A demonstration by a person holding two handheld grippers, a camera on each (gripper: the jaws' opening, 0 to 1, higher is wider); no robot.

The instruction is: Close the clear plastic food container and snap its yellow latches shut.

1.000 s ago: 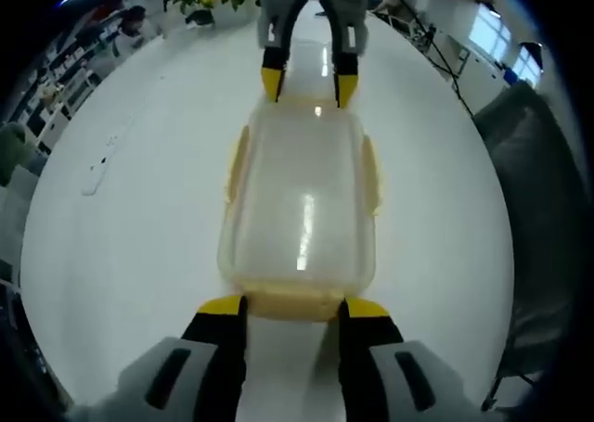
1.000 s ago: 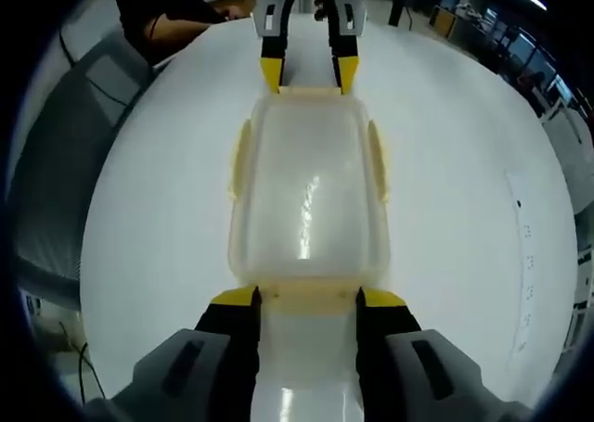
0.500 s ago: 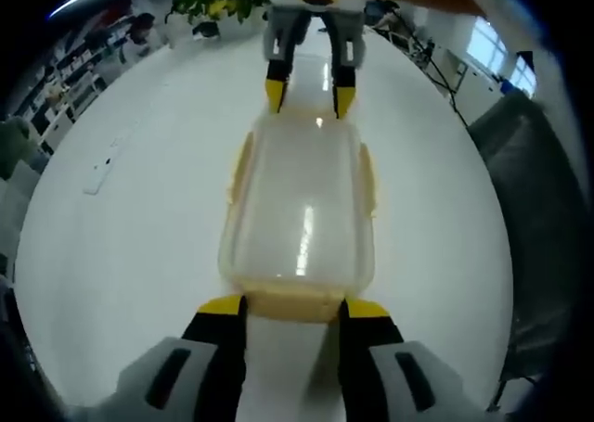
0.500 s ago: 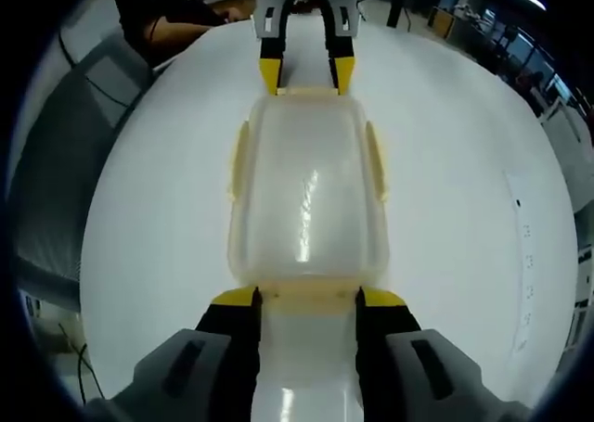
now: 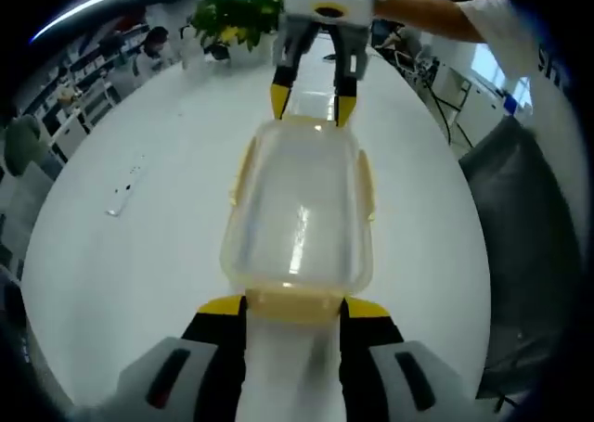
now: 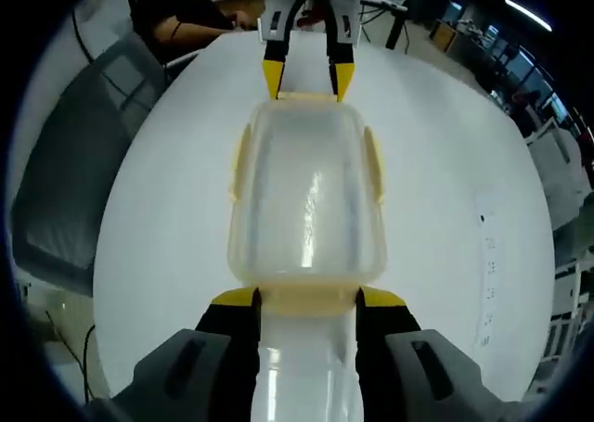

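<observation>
On the white table (image 5: 121,255) the clear food container (image 5: 299,209) lies lengthwise between the two grippers, lid down on it, one short end toward each. Seen from the left gripper view, the left gripper (image 5: 290,308) has its yellow-tipped jaws spread to either side of the near end latch (image 5: 295,303), tips touching or just beside its corners; whether they truly press on it I cannot tell. At the far end the right gripper (image 5: 314,108) stands the same way, jaws apart and straddling that end.

The right gripper view gives the mirror picture: the right gripper (image 6: 305,300) spread around its own end latch (image 6: 306,297), the left gripper (image 6: 303,77) at the far end latch (image 6: 306,95). Along the two long sides the yellow side latches (image 6: 373,167) look flared outward rather than lying flat, so I would judge those not yet snapped. The end latches are harder to read; they sit close to the rim, but the jaws hide whether they have caught.

To do this step well, I think both ends should be pushed inward together, so the container is braced from each end and cannot slide on the smooth table. Keeping the jaws square to each end and low on the flap should help it hinge down over the rim. The main risk is one side pushing harder and skating the box away.
</observation>
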